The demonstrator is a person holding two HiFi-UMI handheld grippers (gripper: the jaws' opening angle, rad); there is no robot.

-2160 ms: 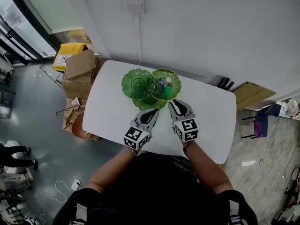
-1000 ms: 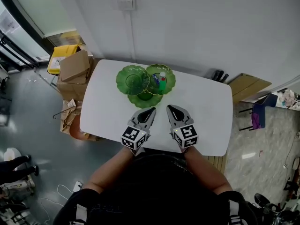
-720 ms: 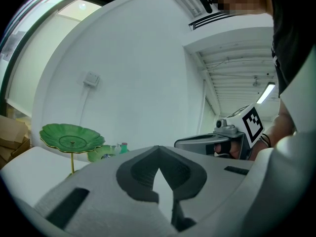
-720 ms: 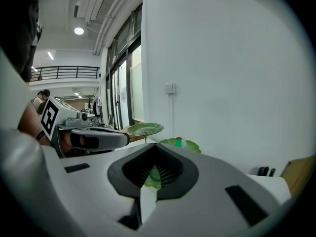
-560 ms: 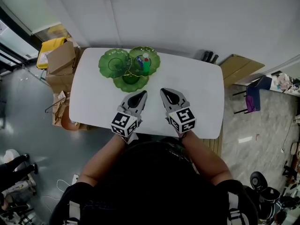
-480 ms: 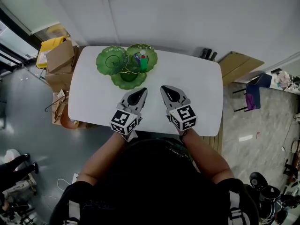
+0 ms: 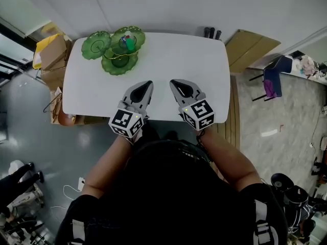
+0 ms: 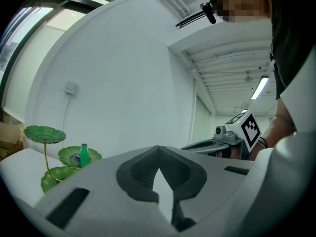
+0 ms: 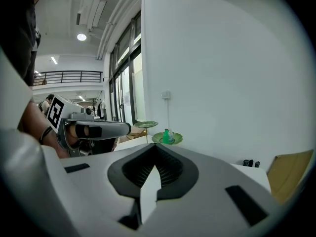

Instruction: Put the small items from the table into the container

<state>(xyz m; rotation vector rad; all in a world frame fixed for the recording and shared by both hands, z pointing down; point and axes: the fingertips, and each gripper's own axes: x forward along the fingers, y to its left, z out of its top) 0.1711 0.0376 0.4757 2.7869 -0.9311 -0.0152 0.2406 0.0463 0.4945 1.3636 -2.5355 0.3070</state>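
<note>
A green leaf-shaped dish stand point(image 7: 113, 49) with three dishes stands at the far left corner of the white table point(image 7: 204, 65). One dish holds a small green bottle point(image 7: 130, 44) and a blue item. Both grippers hover side by side over the table's near edge, well back from the stand. My left gripper point(image 7: 145, 84) is shut with nothing in it, and so is my right gripper point(image 7: 175, 82). In the left gripper view the stand point(image 8: 59, 158) and bottle point(image 8: 84, 154) sit far off at the left. The right gripper view has the stand point(image 9: 167, 138) small and distant at centre.
Cardboard boxes point(image 7: 51, 55) and a yellow box point(image 7: 40, 51) crowd the floor left of the table. A brown board point(image 7: 250, 47) and a chair point(image 7: 271, 75) stand to the right. Two dark objects point(image 7: 211, 33) sit by the wall behind the table.
Both grippers have drawn back from the dish stand toward the table's near edge, staying shut. The stand now lies farther off, at the upper left of the head view.
</note>
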